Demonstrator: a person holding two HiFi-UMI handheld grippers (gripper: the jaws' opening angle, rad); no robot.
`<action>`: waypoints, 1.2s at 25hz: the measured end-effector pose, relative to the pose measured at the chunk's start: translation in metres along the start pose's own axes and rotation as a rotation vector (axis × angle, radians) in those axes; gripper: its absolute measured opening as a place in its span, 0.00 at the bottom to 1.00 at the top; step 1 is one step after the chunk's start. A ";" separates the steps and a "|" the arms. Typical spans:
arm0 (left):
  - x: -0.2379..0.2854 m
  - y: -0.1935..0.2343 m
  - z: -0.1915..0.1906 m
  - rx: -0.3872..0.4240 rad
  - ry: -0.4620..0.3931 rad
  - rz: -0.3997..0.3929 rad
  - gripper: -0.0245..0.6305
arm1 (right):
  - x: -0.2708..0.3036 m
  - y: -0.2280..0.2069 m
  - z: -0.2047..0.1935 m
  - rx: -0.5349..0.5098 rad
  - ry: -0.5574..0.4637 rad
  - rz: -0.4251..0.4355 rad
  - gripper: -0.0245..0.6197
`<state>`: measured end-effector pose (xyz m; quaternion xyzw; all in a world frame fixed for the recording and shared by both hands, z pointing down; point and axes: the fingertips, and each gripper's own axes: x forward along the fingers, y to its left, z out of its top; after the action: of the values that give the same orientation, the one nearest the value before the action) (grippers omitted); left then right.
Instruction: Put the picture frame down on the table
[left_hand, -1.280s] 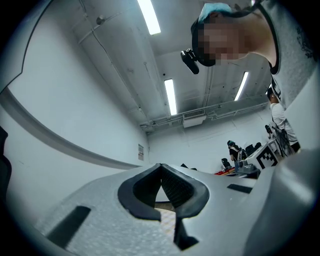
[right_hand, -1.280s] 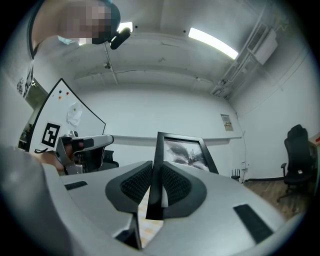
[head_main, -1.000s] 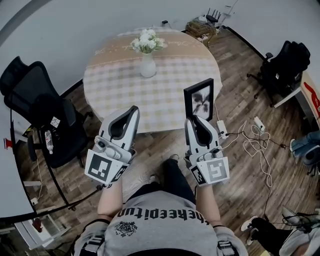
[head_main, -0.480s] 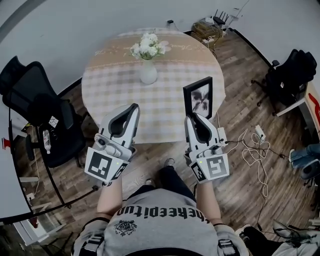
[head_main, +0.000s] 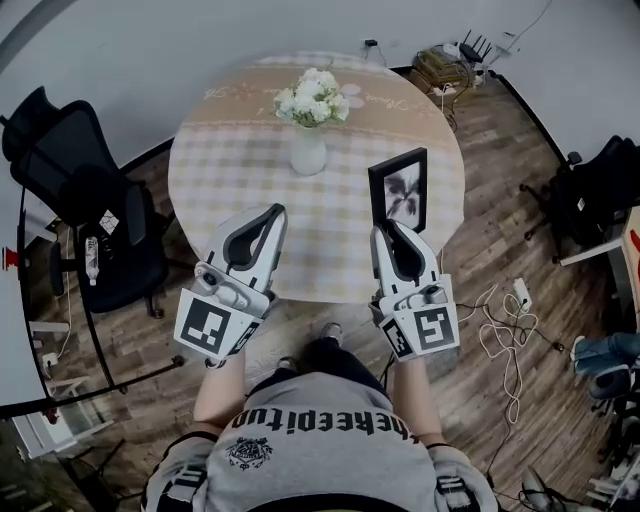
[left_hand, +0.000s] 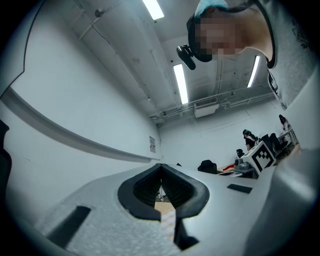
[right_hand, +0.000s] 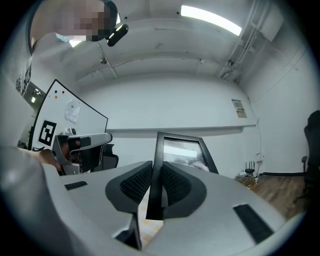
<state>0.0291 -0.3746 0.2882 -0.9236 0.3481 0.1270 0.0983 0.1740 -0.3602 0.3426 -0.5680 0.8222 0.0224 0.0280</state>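
My right gripper (head_main: 393, 230) clamped the picture frame (head_main: 399, 188) upright over the table (head_main: 225, 165) for lowering; my left gripper (head_main: 272, 216) hung closed, empty.

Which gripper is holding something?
The right gripper: it is shut on the picture frame's edge, while the left gripper is shut on nothing.

Both forearms reach forward. Left gripper (head_main: 268, 218) points to 1 o'clock, jaws together; right gripper (head_main: 390, 230) points to 11 o'clock, clamping the frame (head_main: 398, 190).
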 end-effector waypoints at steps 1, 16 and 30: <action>0.002 0.002 -0.003 0.001 0.007 0.011 0.06 | 0.005 -0.002 -0.001 0.002 0.002 0.012 0.14; 0.013 0.023 -0.056 0.001 0.110 0.141 0.06 | 0.061 -0.020 -0.046 0.046 0.090 0.149 0.14; 0.003 0.023 -0.104 -0.041 0.213 0.215 0.06 | 0.076 -0.024 -0.145 0.082 0.317 0.203 0.14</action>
<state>0.0331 -0.4214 0.3840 -0.8911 0.4506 0.0451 0.0276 0.1666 -0.4497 0.4816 -0.4770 0.8696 -0.0981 -0.0813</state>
